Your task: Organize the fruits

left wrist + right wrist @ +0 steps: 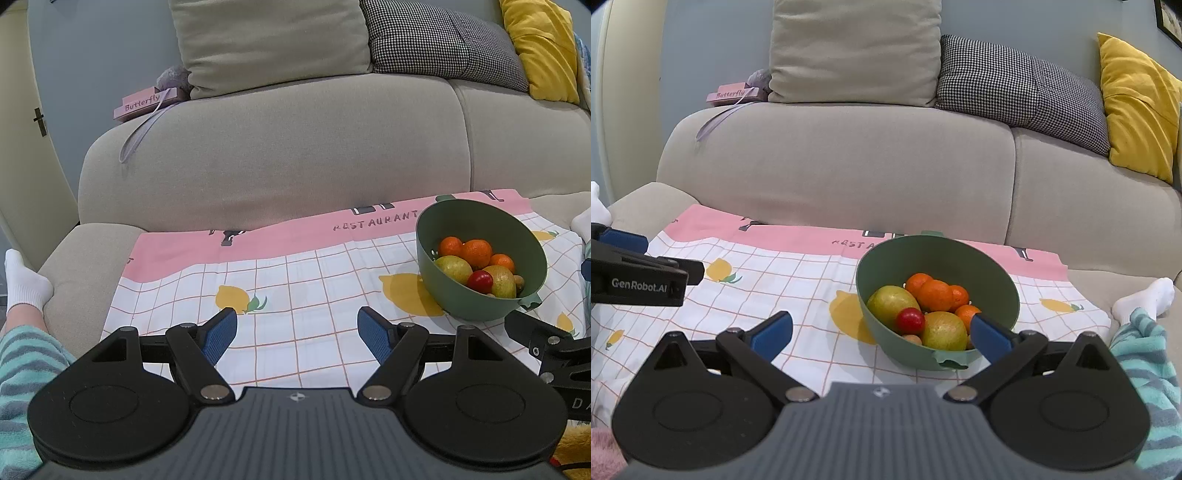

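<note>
Spread wide and gripping nothing, the left gripper [297, 334] is hovering over the lemon-print checked cloth [258, 280]; the green plastic colander bowl of oranges, pears and a red fruit [480, 258] is sitting ahead and well to its right.

Equally wide apart and empty, the right gripper [882, 338] is facing that bowl [938, 299] almost straight ahead, its right finger [991, 338] overlapping the near rim, so this hand looks better placed to reach in.

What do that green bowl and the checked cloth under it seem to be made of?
The round green bowl looks like matte plastic: one even colour, a soft sheen, small drain holes and a moulded lip. The pink-bordered checked cloth with lemon prints looks like thin printed cotton or polyester, judging by its ripples and creases.
</note>
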{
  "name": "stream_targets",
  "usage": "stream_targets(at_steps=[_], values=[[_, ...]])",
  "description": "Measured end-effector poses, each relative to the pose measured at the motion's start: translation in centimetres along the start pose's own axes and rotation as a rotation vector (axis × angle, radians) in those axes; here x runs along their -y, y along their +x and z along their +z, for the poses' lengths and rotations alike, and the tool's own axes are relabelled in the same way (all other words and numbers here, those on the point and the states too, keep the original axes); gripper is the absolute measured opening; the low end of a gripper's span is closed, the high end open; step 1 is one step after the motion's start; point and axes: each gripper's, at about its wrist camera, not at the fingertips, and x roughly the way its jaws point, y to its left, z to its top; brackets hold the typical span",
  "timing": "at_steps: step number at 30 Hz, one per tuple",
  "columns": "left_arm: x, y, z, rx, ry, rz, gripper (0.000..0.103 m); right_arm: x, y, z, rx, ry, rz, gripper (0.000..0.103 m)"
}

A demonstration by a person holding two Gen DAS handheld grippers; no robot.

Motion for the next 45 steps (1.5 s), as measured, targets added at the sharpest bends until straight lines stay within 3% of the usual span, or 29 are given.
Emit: stream_targets(at_steps=[32, 45], values=[[0.0, -0.7, 0.2, 0.018, -0.010, -0.010, 0.087, 0.0, 0.0, -0.1, -0.004, 0.000, 0.000, 0.099], [-0.3, -1.0, 0.2, 0.034, -0.017, -0.030, 0.087, -0.1, 0.6, -0.5, -0.055, 0.012, 0.006, 0.099]])
